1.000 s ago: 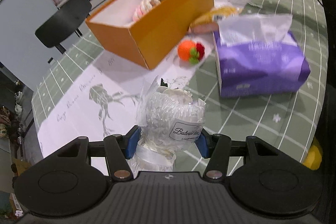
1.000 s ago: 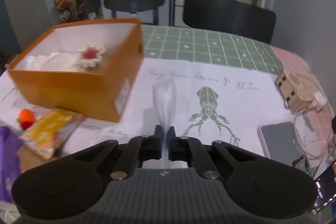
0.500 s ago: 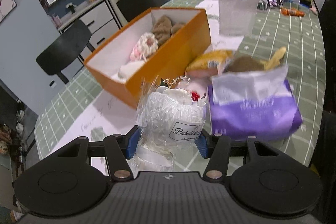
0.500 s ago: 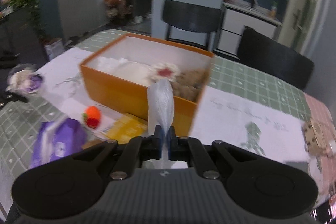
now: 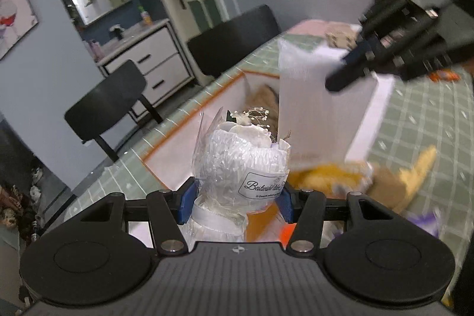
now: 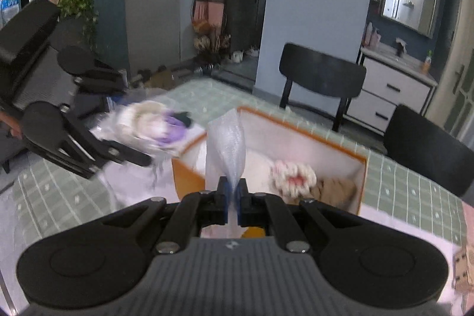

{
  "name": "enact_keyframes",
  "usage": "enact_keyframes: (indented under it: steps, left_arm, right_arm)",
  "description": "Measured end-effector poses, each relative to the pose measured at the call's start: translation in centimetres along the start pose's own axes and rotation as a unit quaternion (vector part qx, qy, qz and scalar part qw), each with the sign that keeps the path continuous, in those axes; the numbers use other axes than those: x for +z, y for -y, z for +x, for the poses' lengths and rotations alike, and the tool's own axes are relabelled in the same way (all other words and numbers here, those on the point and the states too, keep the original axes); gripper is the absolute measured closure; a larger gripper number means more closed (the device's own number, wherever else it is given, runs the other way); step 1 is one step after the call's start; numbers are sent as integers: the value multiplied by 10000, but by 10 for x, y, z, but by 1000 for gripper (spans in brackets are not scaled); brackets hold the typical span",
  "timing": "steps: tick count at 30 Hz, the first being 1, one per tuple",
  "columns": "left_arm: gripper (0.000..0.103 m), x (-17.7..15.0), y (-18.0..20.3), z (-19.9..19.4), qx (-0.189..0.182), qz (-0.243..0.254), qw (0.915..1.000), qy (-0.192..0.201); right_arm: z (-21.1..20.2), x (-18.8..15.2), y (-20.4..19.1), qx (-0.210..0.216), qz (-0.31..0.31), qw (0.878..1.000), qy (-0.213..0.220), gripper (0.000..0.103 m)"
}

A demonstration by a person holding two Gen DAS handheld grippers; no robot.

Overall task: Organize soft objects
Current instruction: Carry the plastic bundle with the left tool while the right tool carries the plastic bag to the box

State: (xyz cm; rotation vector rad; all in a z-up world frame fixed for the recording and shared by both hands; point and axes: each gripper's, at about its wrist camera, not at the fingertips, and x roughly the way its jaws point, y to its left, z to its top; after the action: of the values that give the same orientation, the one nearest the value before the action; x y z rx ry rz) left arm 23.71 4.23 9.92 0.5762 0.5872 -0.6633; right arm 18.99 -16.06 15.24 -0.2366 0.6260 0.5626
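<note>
Tools (image 5: 235, 202) over green checked table (image 5: 420, 120), chairs (image 6: 321, 76)

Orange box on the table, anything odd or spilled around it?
Nothing stands out. The orange cardboard box sits upright holding soft items; each gripper holds a wrapped item above the table.

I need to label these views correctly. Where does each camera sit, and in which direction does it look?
Left wrist: on the left gripper, shut on a wrapped bouquet; looks over the orange box; the right gripper shows at upper right.
Right wrist: on the right gripper, pinching a bubble-wrap sheet; faces the box; the left gripper shows at left.
Shared: box, bouquet, sheet.
</note>
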Motion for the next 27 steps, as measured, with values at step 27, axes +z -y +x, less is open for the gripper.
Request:
enact_keyframes:
  steps: [27]
  left_arm:
    - [40, 93, -59, 82, -232, -648, 9960, 565]
  right_arm:
    - [79, 49, 83, -359, 943, 9946, 257, 101]
